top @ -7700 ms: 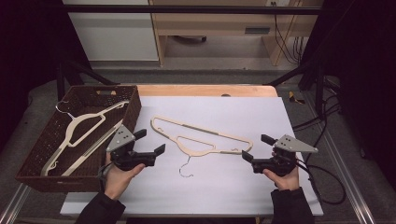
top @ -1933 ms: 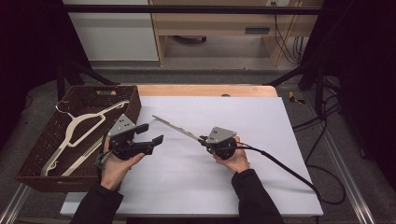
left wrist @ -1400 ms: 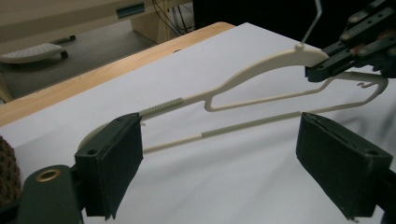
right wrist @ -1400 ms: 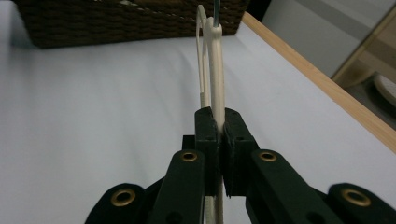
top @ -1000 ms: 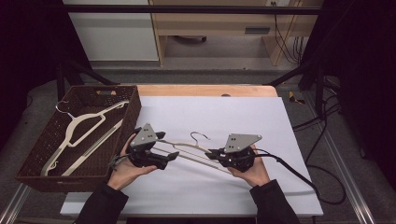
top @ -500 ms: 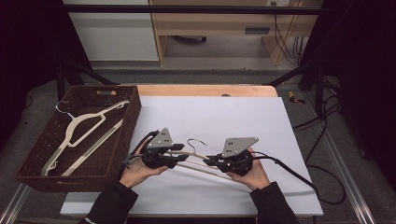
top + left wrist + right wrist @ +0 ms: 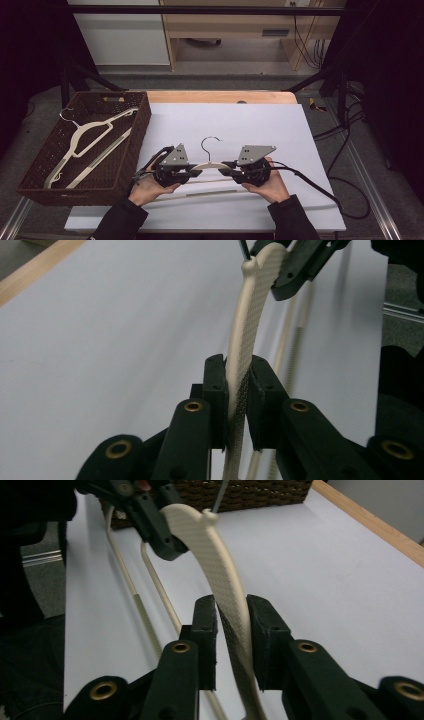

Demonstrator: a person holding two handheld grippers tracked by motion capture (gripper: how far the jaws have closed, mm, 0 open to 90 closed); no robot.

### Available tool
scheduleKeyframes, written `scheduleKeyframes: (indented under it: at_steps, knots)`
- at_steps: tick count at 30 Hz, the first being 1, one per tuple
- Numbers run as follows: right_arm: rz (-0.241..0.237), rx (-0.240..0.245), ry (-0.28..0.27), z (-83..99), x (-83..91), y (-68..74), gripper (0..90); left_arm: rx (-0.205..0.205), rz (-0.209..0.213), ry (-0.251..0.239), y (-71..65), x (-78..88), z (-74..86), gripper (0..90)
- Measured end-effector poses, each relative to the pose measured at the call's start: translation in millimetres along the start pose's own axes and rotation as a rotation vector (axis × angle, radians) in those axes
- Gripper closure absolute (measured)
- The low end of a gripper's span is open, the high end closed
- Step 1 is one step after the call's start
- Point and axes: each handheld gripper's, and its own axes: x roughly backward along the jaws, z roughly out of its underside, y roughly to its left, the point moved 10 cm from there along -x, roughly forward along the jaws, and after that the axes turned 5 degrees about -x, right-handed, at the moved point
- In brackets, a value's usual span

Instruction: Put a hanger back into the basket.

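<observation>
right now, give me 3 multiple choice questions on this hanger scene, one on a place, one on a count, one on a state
1. Where is the wicker basket?
A. at the table's left edge
B. at its right edge
C. on the floor

2. How many hangers lie in the basket?
A. none
B. one
C. three

3. How is the held hanger gripped?
A. by neither gripper
B. by both
C. by its hook

Answers: 1 A, it sits left of the white sheet. 2 B, a single basket hanger lies inside. 3 B, the left gripper and right gripper each clamp a shoulder.
</observation>
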Motion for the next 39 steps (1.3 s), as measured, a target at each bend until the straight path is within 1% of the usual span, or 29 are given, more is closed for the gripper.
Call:
scheduleKeyframes:
  at_steps: [1, 2, 4, 5, 6, 7, 8, 9, 10, 11, 12, 14, 15, 17, 18, 21, 22, 25, 27, 28, 31, 34, 36, 39]
  knots:
    - [0.011, -0.008, 0.001, 0.3, -0.7, -1.1, 71.9, 0.009, 0.006, -0.004, -2.6, -0.7, -0.9, 81.5]
    - [0.022, -0.008, -0.004, 0.0, -1.4, -2.4, 69.2, -0.001, 0.018, 0.011, -3.9, -0.3, 0.1, 82.7]
    - [0.047, -0.011, -0.021, -1.6, -2.5, -5.4, 62.9, 0.025, 0.036, -0.016, -9.6, -2.0, -3.2, 85.1]
    - [0.056, -0.016, -0.028, -2.5, -2.5, -6.4, 61.1, 0.032, 0.041, -0.020, -11.7, -2.1, -4.4, 85.8]
    - [0.062, -0.020, -0.037, -3.6, -2.3, -7.3, 58.3, 0.039, 0.035, -0.024, -12.6, -2.2, -5.5, 86.1]
    - [0.066, -0.025, -0.047, -4.8, -1.9, -7.9, 56.5, 0.037, 0.032, -0.018, -12.1, -1.5, -5.4, 86.2]
    - [0.065, -0.031, -0.055, -5.8, -0.9, -7.5, 54.8, 0.062, 0.029, -0.032, -12.6, -1.8, -7.0, 86.2]
    - [0.069, -0.034, -0.065, -7.0, 0.5, -7.4, 51.6, 0.054, 0.019, -0.019, -10.3, -0.5, -5.4, 86.3]
    - [0.080, -0.033, -0.079, -8.7, 2.3, -8.3, 47.8, 0.080, 0.013, -0.033, -9.7, -0.4, -6.5, 86.3]
    - [0.093, -0.036, -0.093, -10.2, 4.9, -9.2, 44.7, 0.079, 0.002, -0.028, -6.9, 1.3, -5.4, 86.3]
    - [0.103, -0.040, -0.111, -11.8, 8.1, -10.4, 42.1, 0.099, -0.008, -0.041, -5.3, 2.6, -6.0, 86.3]
    - [0.128, -0.070, -0.160, -14.5, 18.1, -15.2, 37.6, 0.116, -0.027, -0.054, -0.4, 7.7, -5.8, 86.3]
    - [0.136, -0.080, -0.175, -14.8, 22.0, -17.3, 35.8, 0.121, -0.037, -0.062, 2.0, 10.7, -6.1, 86.3]
    - [0.170, -0.121, -0.214, -13.5, 33.7, -24.6, 30.9, 0.128, -0.059, -0.070, 6.8, 18.2, -7.2, 86.3]
    - [0.181, -0.133, -0.222, -12.3, 37.6, -27.3, 28.7, 0.133, -0.073, -0.077, 9.4, 22.3, -8.1, 86.3]
    - [0.218, -0.191, -0.252, -5.9, 50.6, -36.1, 22.3, 0.140, -0.100, -0.102, 16.5, 36.8, -13.4, 86.3]
    - [0.230, -0.209, -0.257, -3.2, 54.4, -38.8, 20.2, 0.136, -0.106, -0.104, 19.1, 42.4, -14.9, 86.3]
    - [0.264, -0.260, -0.263, 5.0, 63.0, -46.3, 12.7, 0.146, -0.128, -0.130, 26.5, 59.4, -21.2, 86.2]
    - [0.283, -0.294, -0.266, 10.8, 68.2, -51.0, 9.1, 0.150, -0.141, -0.148, 32.3, 72.9, -25.1, 86.2]
    - [0.292, -0.310, -0.270, 13.1, 70.3, -52.9, 8.7, 0.151, -0.145, -0.152, 34.5, 77.6, -26.1, 86.3]
    - [0.305, -0.337, -0.279, 18.6, 76.1, -56.4, 7.4, 0.162, -0.170, -0.180, 45.0, 97.4, -30.3, 86.2]
    - [0.324, -0.356, -0.279, 24.2, 81.9, -60.0, 6.6, 0.164, -0.195, -0.187, 55.6, 113.1, -30.7, 86.3]
    - [0.335, -0.361, -0.279, 26.5, 84.2, -61.5, 6.2, 0.169, -0.213, -0.183, 64.3, 123.6, -28.7, 86.3]
    - [0.340, -0.374, -0.283, 29.8, 87.0, -63.4, 5.8, 0.178, -0.236, -0.189, 74.9, 135.4, -25.7, 86.3]
